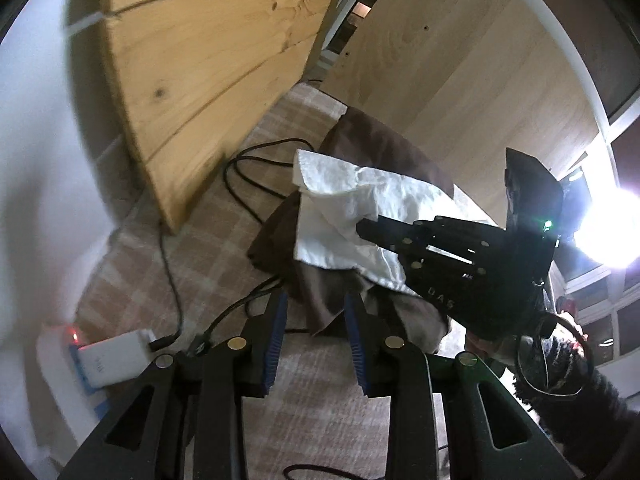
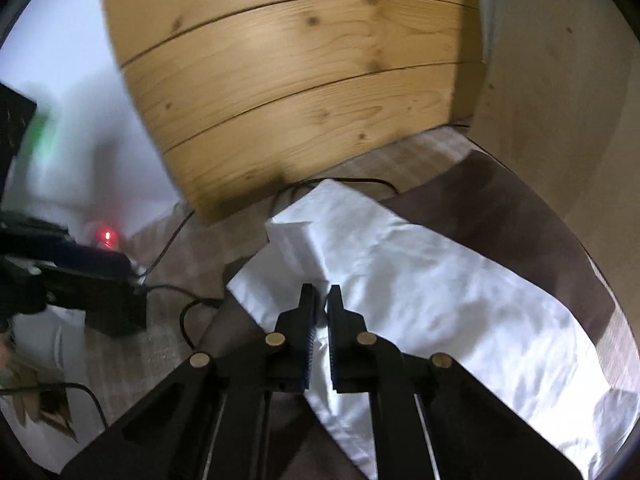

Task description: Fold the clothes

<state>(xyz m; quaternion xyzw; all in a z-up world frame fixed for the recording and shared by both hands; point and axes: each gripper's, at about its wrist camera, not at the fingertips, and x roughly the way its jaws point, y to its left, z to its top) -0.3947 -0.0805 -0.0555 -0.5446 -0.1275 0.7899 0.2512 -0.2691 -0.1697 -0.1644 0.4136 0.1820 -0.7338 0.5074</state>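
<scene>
right wrist | white cloth [image 2: 420,280] crumpled | right claw [image 2: 321,296] pinching it | left claw [image 1: 316,304] agape

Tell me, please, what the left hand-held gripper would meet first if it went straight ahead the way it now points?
Most likely the brown garment: the open left hand-held gripper points at its near edge on the checked cover, with the white cloth beyond. Depth is hard to judge in this fisheye view.
</scene>
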